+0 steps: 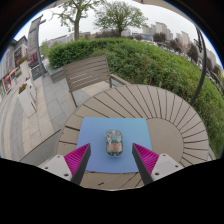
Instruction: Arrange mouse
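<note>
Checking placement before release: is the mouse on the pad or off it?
On: the mouse rests within the blue mouse pad, ahead of the open gripper.

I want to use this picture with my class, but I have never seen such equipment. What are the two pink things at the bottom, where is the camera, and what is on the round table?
There is no robot here: a person carries a hand-held gripper with two fingers. The camera rides on it and looks forward along the fingers, hence the bulging wide-angle view. The pink parts are pads on the fingers' inner faces.

Ahead lies a round slatted wooden table outdoors. On it is a blue mouse mat with a computer mouse on top. The mouse sits just ahead of the open fingers; nothing is held. Beyond stand a wooden chair, a hedge, trees and buildings.
</note>
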The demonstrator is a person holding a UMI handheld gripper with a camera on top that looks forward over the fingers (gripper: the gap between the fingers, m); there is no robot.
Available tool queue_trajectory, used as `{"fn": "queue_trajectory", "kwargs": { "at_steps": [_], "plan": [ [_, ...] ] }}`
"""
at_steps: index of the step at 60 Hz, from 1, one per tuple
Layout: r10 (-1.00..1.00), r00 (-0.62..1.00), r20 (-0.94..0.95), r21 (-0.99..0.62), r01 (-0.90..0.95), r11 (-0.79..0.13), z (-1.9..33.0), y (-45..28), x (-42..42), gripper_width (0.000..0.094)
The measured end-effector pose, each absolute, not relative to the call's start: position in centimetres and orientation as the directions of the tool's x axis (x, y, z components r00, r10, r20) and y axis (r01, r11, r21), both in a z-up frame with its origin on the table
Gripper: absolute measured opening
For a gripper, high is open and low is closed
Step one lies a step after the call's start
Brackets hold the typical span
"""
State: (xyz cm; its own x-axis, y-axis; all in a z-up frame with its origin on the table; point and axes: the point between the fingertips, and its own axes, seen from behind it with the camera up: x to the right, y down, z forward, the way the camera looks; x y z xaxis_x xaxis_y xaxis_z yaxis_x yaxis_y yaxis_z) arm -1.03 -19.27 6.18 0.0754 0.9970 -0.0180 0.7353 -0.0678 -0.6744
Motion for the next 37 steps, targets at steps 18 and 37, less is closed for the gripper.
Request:
{"fn": "queue_trajectory", "kwargs": {
  "at_steps": [18,37],
  "plan": [
    [0.996,0.081,0.048,-0.645,0.764,-0.031,15.2,-17.5,12.1,0.0851],
    [0.977,0.194,0.085,-0.661,0.745,-0.09,15.9,-13.4,16.7,0.0855]
  ]
}}
